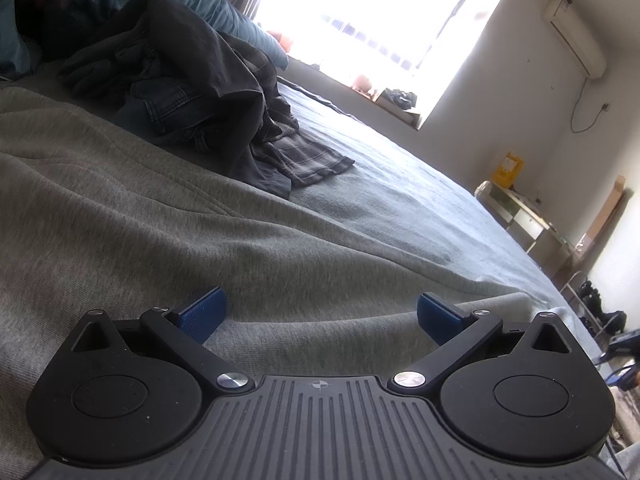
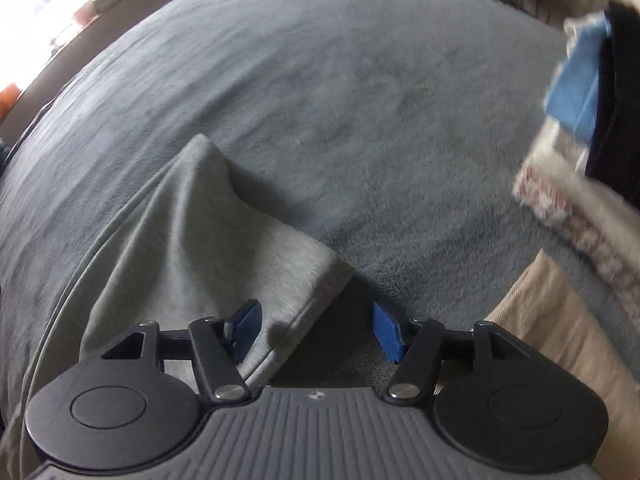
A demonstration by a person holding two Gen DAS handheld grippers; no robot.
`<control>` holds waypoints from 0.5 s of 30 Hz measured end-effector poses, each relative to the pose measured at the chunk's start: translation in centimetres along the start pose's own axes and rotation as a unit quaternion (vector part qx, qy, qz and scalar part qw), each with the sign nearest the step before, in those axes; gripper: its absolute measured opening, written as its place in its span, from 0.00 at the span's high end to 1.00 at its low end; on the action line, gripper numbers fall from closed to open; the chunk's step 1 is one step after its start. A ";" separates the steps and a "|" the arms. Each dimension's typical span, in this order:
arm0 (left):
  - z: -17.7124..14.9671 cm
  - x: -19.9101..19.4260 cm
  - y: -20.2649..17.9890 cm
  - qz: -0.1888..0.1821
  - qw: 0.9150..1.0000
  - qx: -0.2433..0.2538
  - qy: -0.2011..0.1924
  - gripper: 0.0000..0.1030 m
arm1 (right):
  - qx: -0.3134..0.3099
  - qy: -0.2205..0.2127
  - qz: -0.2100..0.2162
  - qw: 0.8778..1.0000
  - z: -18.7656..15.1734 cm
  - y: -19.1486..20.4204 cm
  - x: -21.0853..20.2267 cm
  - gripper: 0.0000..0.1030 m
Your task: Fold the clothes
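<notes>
A grey sweatshirt-like garment lies spread over the bed in the left wrist view. My left gripper hovers low over it, open, its blue pads wide apart with only cloth beneath them. In the right wrist view a folded corner of the same grey garment lies on the blue-grey bedspread. My right gripper points down at this corner and stands open; the hem runs between the pads without being pinched.
A heap of dark clothes, denim and plaid among them, sits at the far left of the bed. Stacked folded clothes lie at the right, a beige piece beside them. A bright window and shelving line the wall.
</notes>
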State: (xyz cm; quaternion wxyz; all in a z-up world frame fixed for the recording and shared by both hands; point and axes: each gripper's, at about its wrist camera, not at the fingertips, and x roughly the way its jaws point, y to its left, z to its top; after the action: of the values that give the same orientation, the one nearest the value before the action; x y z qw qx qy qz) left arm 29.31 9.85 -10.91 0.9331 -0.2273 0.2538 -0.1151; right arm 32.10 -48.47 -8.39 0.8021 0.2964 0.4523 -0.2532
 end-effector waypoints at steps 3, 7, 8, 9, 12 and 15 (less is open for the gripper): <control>0.1 -0.1 0.2 -0.006 1.000 -0.007 -0.003 0.00 | -0.033 -0.022 -0.001 0.999 -0.5 0.5 0.3 0.79; 0.4 -0.4 0.8 -0.021 0.999 -0.031 -0.010 0.00 | -0.086 -0.031 -0.022 0.996 -1.2 0.2 -1.7 0.90; 0.5 -0.5 1.0 -0.025 0.999 -0.037 -0.012 0.00 | -0.097 -0.032 -0.027 0.994 -1.4 0.0 -2.2 0.90; 0.6 -0.5 1.1 -0.029 0.999 -0.042 -0.014 0.00 | -0.109 -0.033 -0.033 0.993 -1.5 -0.1 -2.7 0.90; 0.6 -0.7 1.2 -0.034 0.998 -0.048 -0.015 0.00 | -0.134 -0.019 -0.064 0.989 -2.5 0.3 -2.0 0.88; 0.6 -0.7 1.3 -0.032 0.998 -0.051 -0.014 0.00 | -0.173 -0.039 -0.133 0.975 -3.1 2.2 -2.3 0.66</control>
State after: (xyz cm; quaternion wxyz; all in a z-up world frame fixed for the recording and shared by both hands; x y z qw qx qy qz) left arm 29.18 11.45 -10.75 0.9197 -0.2838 0.2388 -0.1285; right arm 30.75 -44.43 -7.16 0.8175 0.0805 0.4929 -0.2869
